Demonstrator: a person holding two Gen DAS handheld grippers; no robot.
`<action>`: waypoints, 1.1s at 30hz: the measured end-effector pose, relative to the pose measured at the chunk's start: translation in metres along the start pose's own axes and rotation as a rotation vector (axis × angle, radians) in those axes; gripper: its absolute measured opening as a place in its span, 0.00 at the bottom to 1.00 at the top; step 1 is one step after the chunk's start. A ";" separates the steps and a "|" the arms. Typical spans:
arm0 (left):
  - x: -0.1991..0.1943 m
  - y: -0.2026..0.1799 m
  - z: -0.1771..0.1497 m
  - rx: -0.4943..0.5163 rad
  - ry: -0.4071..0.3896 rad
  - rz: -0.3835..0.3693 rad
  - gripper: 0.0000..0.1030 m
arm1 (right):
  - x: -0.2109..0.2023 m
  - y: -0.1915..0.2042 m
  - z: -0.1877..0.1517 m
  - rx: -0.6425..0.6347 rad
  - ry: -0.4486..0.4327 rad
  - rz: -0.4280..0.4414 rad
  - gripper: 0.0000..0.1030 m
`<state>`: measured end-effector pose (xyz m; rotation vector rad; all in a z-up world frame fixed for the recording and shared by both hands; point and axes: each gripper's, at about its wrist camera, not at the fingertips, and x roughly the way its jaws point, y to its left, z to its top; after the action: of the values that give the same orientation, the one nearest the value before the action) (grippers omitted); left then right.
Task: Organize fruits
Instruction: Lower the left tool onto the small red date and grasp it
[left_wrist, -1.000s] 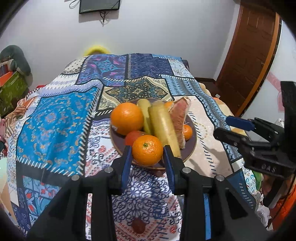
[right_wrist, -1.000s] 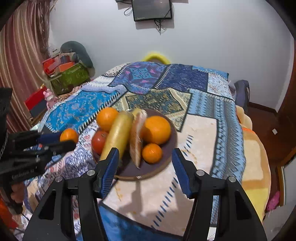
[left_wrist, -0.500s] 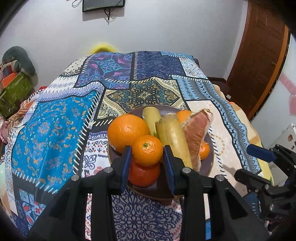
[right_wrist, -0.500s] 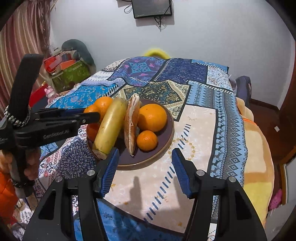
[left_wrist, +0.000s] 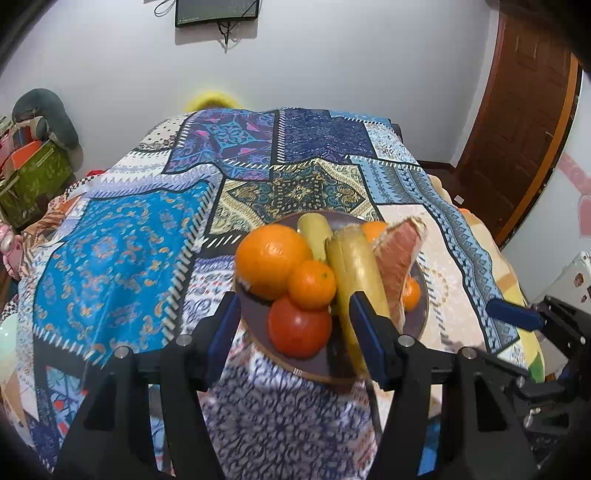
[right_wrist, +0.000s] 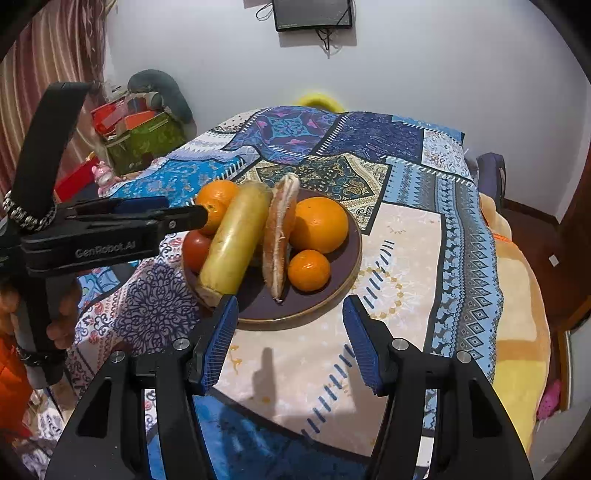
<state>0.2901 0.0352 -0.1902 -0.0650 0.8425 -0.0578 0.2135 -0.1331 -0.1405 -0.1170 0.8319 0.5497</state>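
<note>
A dark plate on the patchwork cloth holds a big orange, a small mandarin resting on a tomato, a long yellow fruit, a pink pomelo wedge and another mandarin. My left gripper is open and empty, its jaws on either side of the tomato. It also shows in the right wrist view. My right gripper is open and empty just before the plate.
The patchwork cloth covers a bed or table that drops off at the right edge. Boxes and clutter stand at the left. A wooden door is at the right, a wall screen behind.
My left gripper has opened and let go of the small mandarin, which now rests on the plate on top of the tomato. The right gripper has barely moved.
</note>
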 end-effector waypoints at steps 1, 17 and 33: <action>-0.006 0.002 -0.003 0.000 0.001 0.002 0.59 | -0.002 0.002 0.000 -0.002 -0.002 0.000 0.54; -0.084 0.042 -0.053 -0.016 0.000 0.055 0.59 | -0.038 0.044 -0.008 -0.012 -0.037 -0.029 0.54; -0.061 0.028 -0.109 0.024 0.144 -0.068 0.60 | -0.012 0.065 -0.026 -0.046 0.075 -0.089 0.54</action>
<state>0.1685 0.0637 -0.2190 -0.0675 0.9838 -0.1378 0.1565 -0.0907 -0.1424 -0.2169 0.8830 0.4826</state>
